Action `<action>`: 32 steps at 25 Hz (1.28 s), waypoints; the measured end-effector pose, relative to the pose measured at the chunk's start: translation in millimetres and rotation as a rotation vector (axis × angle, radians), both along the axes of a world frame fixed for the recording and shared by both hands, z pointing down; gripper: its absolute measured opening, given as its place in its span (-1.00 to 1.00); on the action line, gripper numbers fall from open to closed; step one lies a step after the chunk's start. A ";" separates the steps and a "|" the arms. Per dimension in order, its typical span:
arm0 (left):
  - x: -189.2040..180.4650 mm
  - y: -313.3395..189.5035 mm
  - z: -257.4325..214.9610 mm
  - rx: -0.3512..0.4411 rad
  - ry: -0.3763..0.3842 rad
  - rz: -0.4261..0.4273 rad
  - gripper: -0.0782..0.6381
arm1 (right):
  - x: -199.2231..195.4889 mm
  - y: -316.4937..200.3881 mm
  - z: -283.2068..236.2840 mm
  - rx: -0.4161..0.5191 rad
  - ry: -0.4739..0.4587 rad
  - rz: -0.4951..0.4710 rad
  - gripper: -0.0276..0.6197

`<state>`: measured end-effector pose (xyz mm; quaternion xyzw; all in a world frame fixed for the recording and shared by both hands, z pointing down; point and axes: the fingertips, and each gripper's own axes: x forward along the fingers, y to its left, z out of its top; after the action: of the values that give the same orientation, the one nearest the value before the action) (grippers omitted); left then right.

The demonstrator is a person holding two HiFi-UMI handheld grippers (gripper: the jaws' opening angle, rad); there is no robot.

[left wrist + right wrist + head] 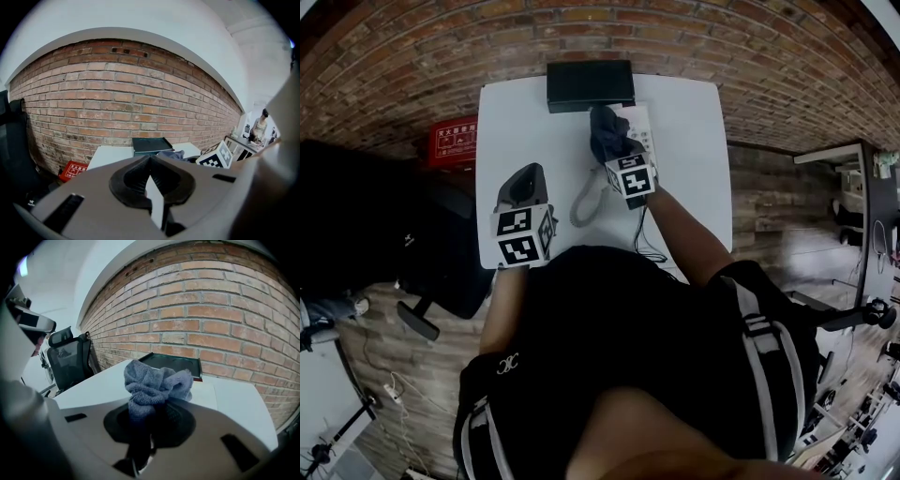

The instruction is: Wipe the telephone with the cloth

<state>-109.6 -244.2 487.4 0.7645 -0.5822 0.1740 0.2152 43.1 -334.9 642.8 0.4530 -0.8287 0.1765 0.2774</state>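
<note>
A pale telephone (641,125) lies on the white table (516,122), its coiled cord (584,202) trailing toward me. My right gripper (615,152) hovers over the phone's left part, shut on a bunched dark blue cloth (607,134). In the right gripper view the cloth (155,383) sticks up out of the closed jaws (149,427). My left gripper (525,186) is held over the table to the left of the cord. Its jaws (155,199) stand together with only a thin slit and nothing in them. The cloth (172,154) shows in its view too.
A black flat box (590,84) sits at the table's far edge against the brick wall. A red crate (453,142) stands on the floor at the left, with a black office chair (356,225) beside it. More cable (649,246) hangs off the near edge.
</note>
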 end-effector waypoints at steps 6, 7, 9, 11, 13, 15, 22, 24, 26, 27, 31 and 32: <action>8.8 0.6 4.0 -0.009 -0.002 0.013 -0.79 | 6.8 23.5 8.8 -0.024 -0.005 -0.038 -0.84; 9.6 1.0 4.9 -0.011 -0.002 0.014 -0.79 | 8.1 27.2 10.5 -0.038 -0.015 -0.037 -0.84; 11.5 1.8 6.6 -0.017 0.001 0.016 -0.79 | 10.1 34.6 13.6 -0.066 -0.026 -0.038 -0.84; 13.1 2.6 8.0 -0.020 0.001 0.019 -0.79 | 10.2 43.1 16.7 -0.080 -0.013 -0.056 -0.84; 14.9 3.5 9.1 -0.022 0.001 0.022 -0.79 | 9.9 53.1 21.1 -0.084 0.011 -0.081 -0.84; 16.0 4.0 9.8 -0.024 0.002 0.022 -0.79 | 9.8 63.7 25.9 -0.093 0.022 -0.095 -0.84; 14.7 4.4 12.9 -0.037 -0.004 0.024 -0.79 | 2.4 81.6 34.1 -0.111 0.003 -0.095 -0.84; 16.3 5.0 14.3 -0.042 -0.008 0.027 -0.79 | 2.2 81.1 33.5 -0.094 0.005 -0.099 -0.84; 17.8 5.9 15.0 -0.046 -0.011 0.031 -0.79 | 3.0 79.6 31.5 -0.073 0.012 -0.095 -0.84; 18.0 6.2 15.1 -0.048 -0.012 0.032 -0.79 | 3.4 77.4 30.1 -0.064 0.012 -0.086 -0.84; 14.1 5.8 16.7 -0.053 -0.015 0.026 -0.79 | 1.9 52.6 19.8 -0.045 -0.013 -0.025 -0.84; 13.1 5.7 17.5 -0.055 -0.016 0.023 -0.79 | 0.7 43.9 16.5 -0.041 -0.012 -0.016 -0.84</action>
<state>-96.5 -238.5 504.9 0.7636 -0.5700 0.1983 0.2295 43.8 -291.0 659.3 0.4397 -0.8300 0.1939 0.2832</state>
